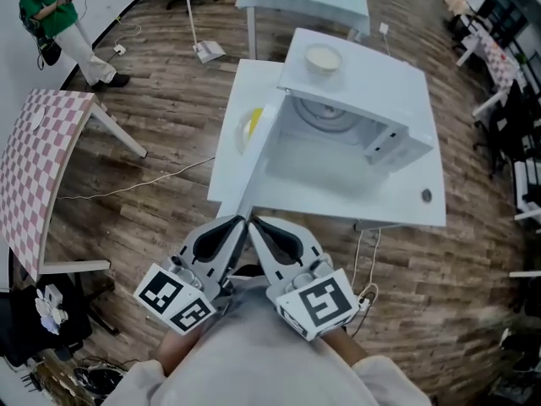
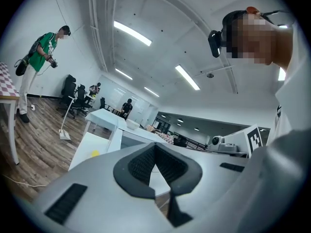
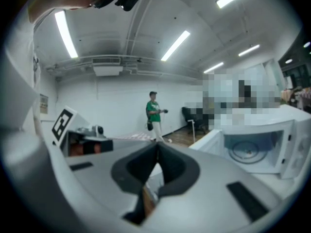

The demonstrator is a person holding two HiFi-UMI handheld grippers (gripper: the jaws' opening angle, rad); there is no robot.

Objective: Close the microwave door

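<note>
The microwave (image 1: 363, 79) sits on the table (image 1: 406, 203), its door (image 1: 260, 155) swung wide at its left. The left gripper (image 1: 239, 224) and right gripper (image 1: 257, 224) are near the door, fingers together and empty. Risk: closed tips may skid off the door's edge.

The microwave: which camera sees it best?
The head view: the whole microwave from above, door swung open. The right gripper view shows its open cavity from the side; the left gripper view, only a distant part.
</note>
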